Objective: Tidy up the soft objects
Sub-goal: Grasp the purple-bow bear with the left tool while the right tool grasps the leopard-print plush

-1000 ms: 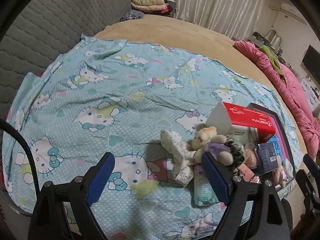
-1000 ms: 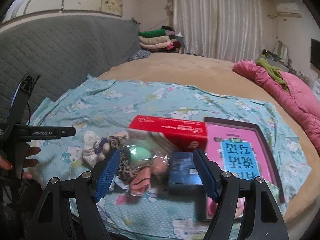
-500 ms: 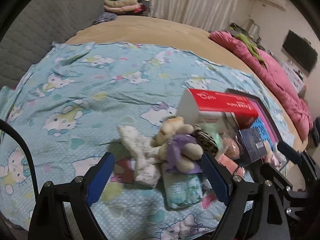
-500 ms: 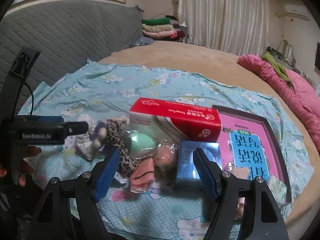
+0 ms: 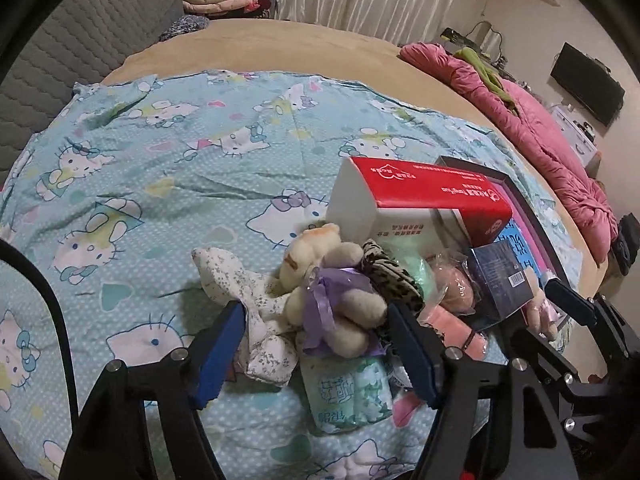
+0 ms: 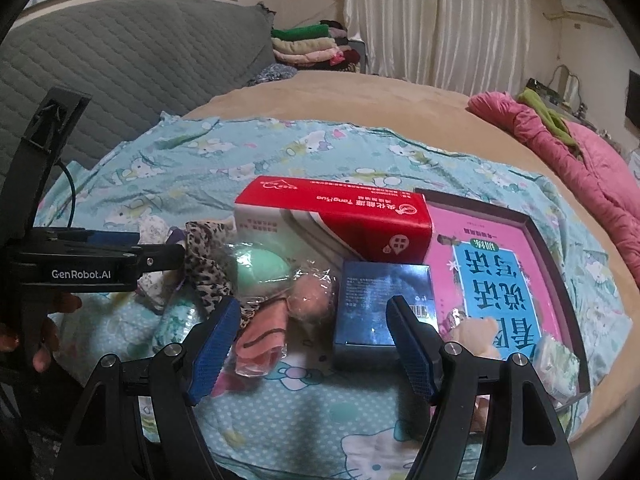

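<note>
While both claws hang over the near edge of the bed, each is spread wide w/ nothing between the blue pads: the left gripper (image 5: 314,350) frames the soft pile, the right gripper (image 6: 310,346) frames the packets and a box

Nearest the left claw, a mint tissue pack (image 5: 346,396) lies flat on the cartoon-cat sheet (image 5: 160,184), its far end under a cream teddy bear (image 5: 324,280) w/ a purple ribbon. A white floral cloth (image 5: 256,312) lies crumpled just left of the bear, touching it, close by the left pad. A leopard-print scrunchie (image 5: 394,276) sits against the bear's right side

Seen from the right wrist, a folded pink cloth (image 6: 262,340) lies between the pads near the left 1; a peach sponge (image 6: 308,300) in clear wrap sits just behind it, a mint-green sponge (image 6: 260,268) further left. A dark blue box (image 6: 382,304) stands by the right pad. Right of that, 1 small plush bear (image 6: 476,336) rests on the low corner of a pink book (image 6: 500,276) in its dark tray

Behind the sponges a red-and-white carton (image 6: 332,220) lies lengthwise, touching the book's tray

Further off: tan bedcover (image 6: 360,100), a pink quilt (image 6: 580,160) bunched at right, grey padded headboard (image 6: 120,72) at left, folded clothes stack (image 6: 308,46), white curtains (image 6: 440,20)
</note>
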Motion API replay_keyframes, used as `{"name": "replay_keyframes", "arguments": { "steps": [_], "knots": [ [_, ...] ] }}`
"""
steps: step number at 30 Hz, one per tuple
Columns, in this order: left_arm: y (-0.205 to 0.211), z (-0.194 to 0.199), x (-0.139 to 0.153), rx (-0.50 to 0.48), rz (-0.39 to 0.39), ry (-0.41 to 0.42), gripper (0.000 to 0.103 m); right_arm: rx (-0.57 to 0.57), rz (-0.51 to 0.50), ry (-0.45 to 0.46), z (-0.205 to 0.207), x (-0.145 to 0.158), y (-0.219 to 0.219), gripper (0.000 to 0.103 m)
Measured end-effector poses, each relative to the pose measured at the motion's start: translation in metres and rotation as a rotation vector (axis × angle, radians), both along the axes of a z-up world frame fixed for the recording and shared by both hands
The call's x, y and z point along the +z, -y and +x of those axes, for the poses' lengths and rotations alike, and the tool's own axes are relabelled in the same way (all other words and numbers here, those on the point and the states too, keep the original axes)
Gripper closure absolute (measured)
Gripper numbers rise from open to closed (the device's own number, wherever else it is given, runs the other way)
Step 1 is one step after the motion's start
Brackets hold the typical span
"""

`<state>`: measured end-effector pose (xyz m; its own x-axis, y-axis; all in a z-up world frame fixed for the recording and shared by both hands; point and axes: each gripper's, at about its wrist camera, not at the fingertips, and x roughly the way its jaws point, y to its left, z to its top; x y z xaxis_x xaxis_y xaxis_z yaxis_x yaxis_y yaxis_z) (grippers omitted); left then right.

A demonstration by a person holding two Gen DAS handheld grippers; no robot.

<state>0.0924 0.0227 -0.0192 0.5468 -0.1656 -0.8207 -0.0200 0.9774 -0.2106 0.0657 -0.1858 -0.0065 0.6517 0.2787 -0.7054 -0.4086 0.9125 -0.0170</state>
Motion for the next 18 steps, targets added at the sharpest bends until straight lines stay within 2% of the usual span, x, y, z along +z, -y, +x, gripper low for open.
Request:
{"name": "replay_keyframes", "arguments": {
  "steps": [3,8,14,18],
  "knots": [
    [0.003,0.004,-0.001,-0.008,-0.007,-0.003,0.034,0.016,-0.009,-0.005,0.000,-0.003,-0.003,0.027],
    [0.002,0.012,-0.010,-0.028,-0.052,-0.032,0.062,0.056,-0.029,-0.016,-0.001,-0.010,-0.013,0.027],
    [-0.009,0.013,-0.014,-0.023,-0.127,-0.017,0.073,0.077,-0.020,-0.028,0.002,-0.013,-0.023,0.027],
    [-0.019,0.012,-0.013,-0.013,-0.165,0.001,0.078,0.134,-0.012,-0.027,0.003,-0.013,-0.040,0.027]
  ]
}}
